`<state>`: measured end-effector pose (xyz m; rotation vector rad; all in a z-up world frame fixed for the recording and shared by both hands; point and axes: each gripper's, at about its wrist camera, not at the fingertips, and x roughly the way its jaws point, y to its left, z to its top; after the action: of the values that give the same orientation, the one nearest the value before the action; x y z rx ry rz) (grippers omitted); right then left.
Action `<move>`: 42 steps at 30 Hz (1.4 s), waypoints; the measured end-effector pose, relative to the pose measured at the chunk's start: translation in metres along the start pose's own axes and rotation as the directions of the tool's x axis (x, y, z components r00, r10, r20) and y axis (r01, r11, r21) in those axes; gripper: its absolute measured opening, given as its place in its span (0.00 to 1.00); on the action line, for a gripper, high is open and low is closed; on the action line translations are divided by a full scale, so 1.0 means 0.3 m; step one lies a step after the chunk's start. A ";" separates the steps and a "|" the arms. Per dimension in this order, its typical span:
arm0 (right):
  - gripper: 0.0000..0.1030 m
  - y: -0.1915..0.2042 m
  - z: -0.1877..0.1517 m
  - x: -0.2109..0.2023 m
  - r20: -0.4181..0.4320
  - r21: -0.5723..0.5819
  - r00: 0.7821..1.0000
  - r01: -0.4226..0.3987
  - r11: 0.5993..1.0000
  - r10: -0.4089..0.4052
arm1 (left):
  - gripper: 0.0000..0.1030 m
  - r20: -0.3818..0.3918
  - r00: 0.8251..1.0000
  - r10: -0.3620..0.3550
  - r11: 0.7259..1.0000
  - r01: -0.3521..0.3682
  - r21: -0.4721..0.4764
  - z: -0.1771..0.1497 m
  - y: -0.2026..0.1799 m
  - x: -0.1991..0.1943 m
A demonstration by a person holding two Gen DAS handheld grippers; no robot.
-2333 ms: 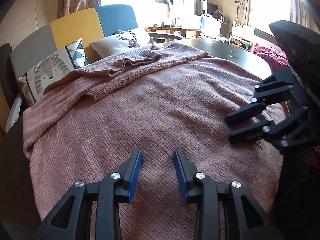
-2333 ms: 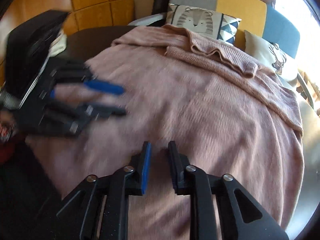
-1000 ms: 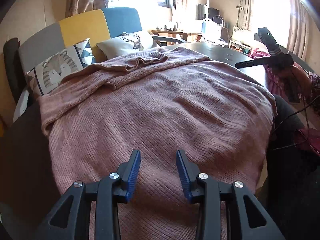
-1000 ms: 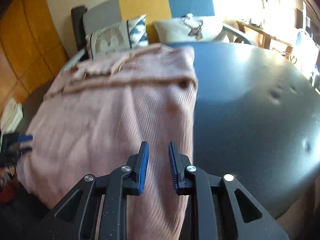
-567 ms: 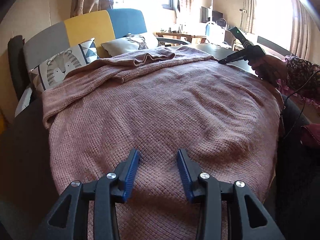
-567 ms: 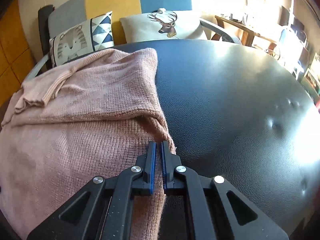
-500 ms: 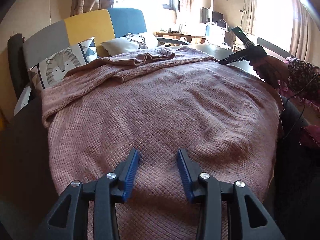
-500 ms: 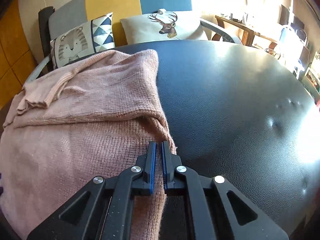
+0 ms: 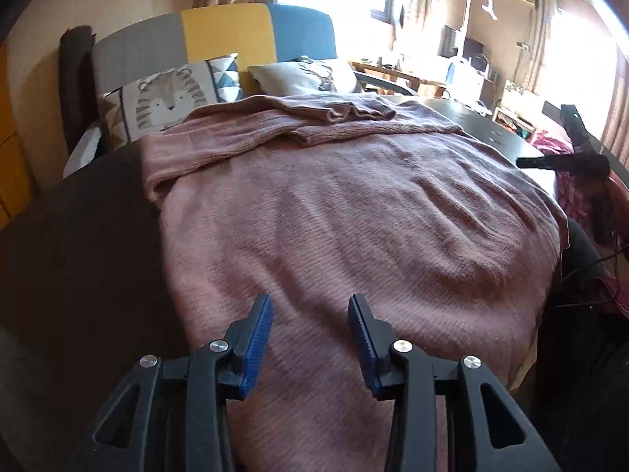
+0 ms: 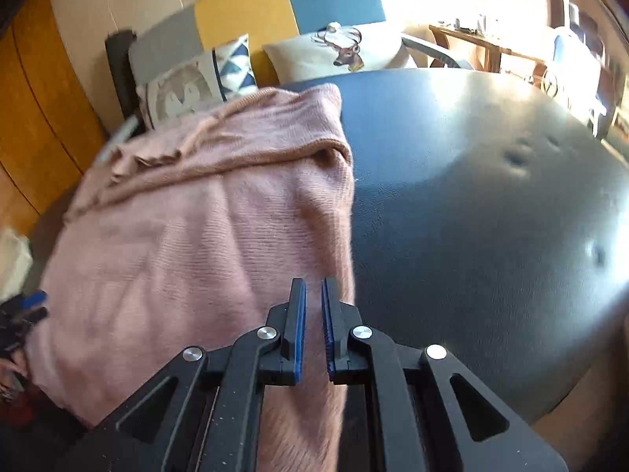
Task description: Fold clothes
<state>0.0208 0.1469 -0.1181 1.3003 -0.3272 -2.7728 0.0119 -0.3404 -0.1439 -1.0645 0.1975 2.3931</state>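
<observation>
- A pink knitted sweater point(image 9: 354, 204) is spread flat on a dark round table point(image 10: 471, 216). About the left half of the table is covered by it, and its hem hangs over the near edge.
- One sleeve is laid across the garment near the far edge of the table.
- The left gripper point(image 9: 310, 314) is held above the sweater close to the near edge, pointing down and forward. Its blue-padded jaws are parted about halfway. Nothing is between them, and no contact with the knit can be seen.
- The right gripper point(image 10: 312, 295) is placed over the sweater's right edge, where the cloth meets the bare tabletop. Its jaws have just been opening a little and are parted by only a narrow slit.
- Pink knit is seen through that slit and under the fingers. Whether the pads press on the cloth cannot be told, as this view is blurred.
- From the left wrist view, the right gripper point(image 9: 523, 162) is seen from the side at the right edge of the table, carried in a hand point(image 9: 589, 165).
- Behind the far edge, a grey, yellow and blue sofa point(image 9: 224, 27) is seen, with a tiger cushion point(image 9: 169, 98) and a deer cushion point(image 10: 346, 51) on it.
</observation>
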 end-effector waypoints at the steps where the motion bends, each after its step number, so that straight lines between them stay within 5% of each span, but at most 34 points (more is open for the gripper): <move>1: 0.12 0.013 -0.015 -0.026 0.006 -0.007 1.000 -0.023 1.000 0.023 | 0.40 -0.001 1.000 0.000 0.999 0.000 -0.035 -0.014 0.027 -0.020; 5: 0.21 0.122 -0.069 -0.080 0.002 -0.118 0.998 -0.069 0.991 0.070 | 0.40 0.002 1.000 -0.004 0.995 0.004 -0.098 -0.061 0.079 -0.068; 9: 0.21 0.186 -0.093 -0.030 -0.029 -0.199 0.999 -0.028 0.980 0.022 | 0.40 -0.026 0.997 0.068 0.998 -0.068 0.004 -0.058 0.026 -0.031; 12: 0.22 0.162 -0.092 0.039 -0.072 -0.177 0.997 -0.013 0.984 0.000 | 0.44 -0.046 0.993 0.111 0.993 -0.109 0.048 -0.047 0.013 -0.004; 25: 0.23 0.166 0.050 0.182 -0.027 -0.168 0.999 0.013 0.986 -0.018 | 0.59 -0.065 0.986 0.153 0.988 -0.151 0.045 0.001 0.047 0.086; 30: 0.24 0.162 0.022 0.137 -0.040 -0.137 0.999 0.002 0.991 -0.007 | 0.58 -0.107 0.985 0.132 0.991 -0.134 -0.010 -0.017 0.073 0.044; 36: 0.37 0.144 -0.120 -0.018 -0.063 -0.189 0.995 0.062 0.980 -0.075 | 0.57 -0.130 0.991 0.030 0.992 -0.045 -0.117 -0.148 0.075 -0.097; 40: 0.37 0.071 -0.197 -0.119 -0.069 -0.081 0.996 0.055 0.995 -0.061 | 0.57 -0.086 0.991 -0.098 0.955 0.069 -0.290 -0.192 0.092 -0.148; 42: 0.38 0.035 -0.220 -0.158 -0.068 0.001 0.998 -0.012 1.000 0.012 | 0.57 -0.068 0.985 -0.161 0.926 0.126 -0.356 -0.201 0.087 -0.150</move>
<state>0.1014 0.1327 -0.1213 1.3845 -0.3300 -2.7109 0.0635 -0.4004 -0.1542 -1.3054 -0.2796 2.2952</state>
